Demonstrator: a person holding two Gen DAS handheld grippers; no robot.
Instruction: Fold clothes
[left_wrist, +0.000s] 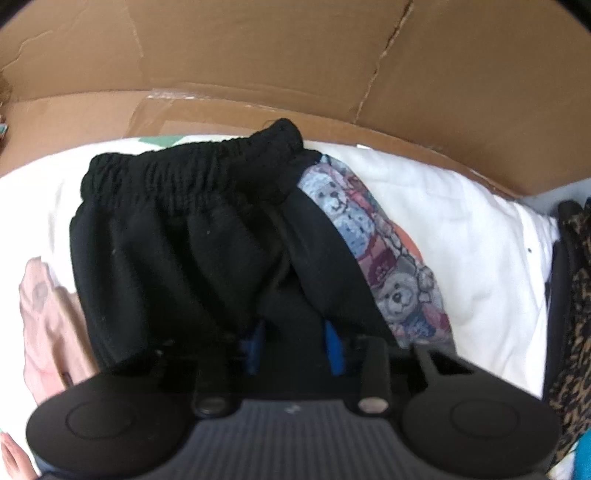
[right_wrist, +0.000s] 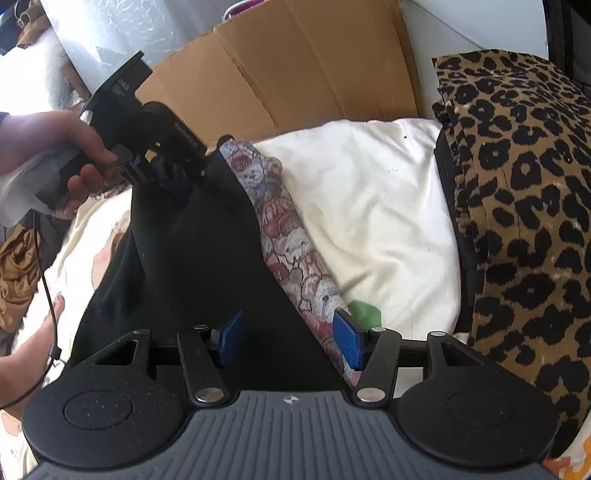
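Across the white bedding, dead centre, sprawled over a bear-print cloth: the black garment, gathered waistband out at 12 o'clock in the left wrist view. Looks thick, fleecy, floppy: light enough to lift, no stiffness at all, likely to sag and bunch wherever unsupported. Not slippery by the look of it, nothing fragile.

Left hand-held gripper clamped on a bunch of black cloth at the near edge, blue pads pinching both sides. Right hand-held gripper standing apart, pads wide, straddling the black hem and a strip of the bear print, biting nothing yet.

Best holds, probably: the elastic waistband for a firm ridge, or the corners of the hem; better to pinch the black layer alone and leave the bear print out of it.

Room now. Cardboard walling off 12 o'clock, close behind the waistband. Leopard-print garment piled at 3 o'clock in the right view. Pink garment crowding 8 o'clock on the left. Open white stretch toward 1 to 2 o'clock, likely the freest side for swinging a fold over.
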